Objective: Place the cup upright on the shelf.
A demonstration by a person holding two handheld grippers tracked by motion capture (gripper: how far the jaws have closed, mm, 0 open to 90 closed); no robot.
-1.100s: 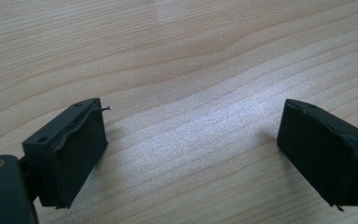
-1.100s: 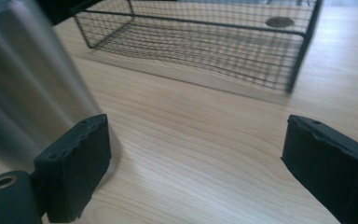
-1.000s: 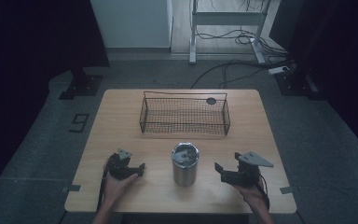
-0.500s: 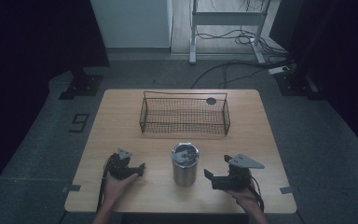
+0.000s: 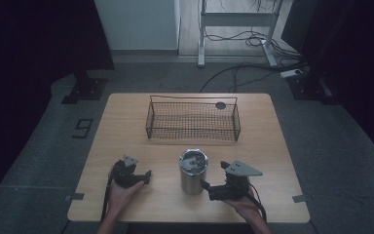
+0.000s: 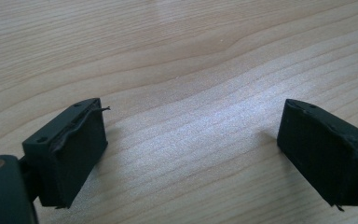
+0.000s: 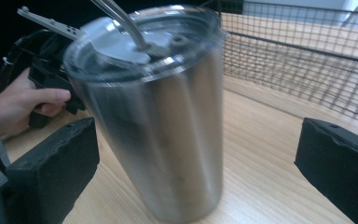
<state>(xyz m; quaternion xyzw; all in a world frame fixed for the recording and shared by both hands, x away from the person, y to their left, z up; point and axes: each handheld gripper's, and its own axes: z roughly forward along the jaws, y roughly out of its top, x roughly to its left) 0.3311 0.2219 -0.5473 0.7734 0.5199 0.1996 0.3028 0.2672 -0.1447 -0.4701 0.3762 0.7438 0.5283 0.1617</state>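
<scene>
A steel tumbler (image 5: 193, 171) with a clear lid and a metal straw stands upright at the table's front middle. My right gripper (image 5: 215, 177) is just right of it and is open. In the right gripper view the tumbler (image 7: 154, 116) stands between the two black jaws of the right gripper (image 7: 196, 172), with a gap on each side. My left gripper (image 5: 145, 176) rests low on the table, left of the tumbler and apart from it. In its own view the left gripper (image 6: 196, 149) is open over bare wood, with nothing between its jaws.
A black wire basket (image 5: 193, 120) stands behind the tumbler across the table's middle; its mesh wall (image 7: 298, 60) shows beyond the cup. A small dark round thing (image 5: 220, 105) lies by the basket's far right corner. The wooden table (image 5: 272, 146) has a near front edge.
My right gripper has moved left and closer to the tumbler, so its jaws now stand on either side of it. The left gripper has stayed put.
</scene>
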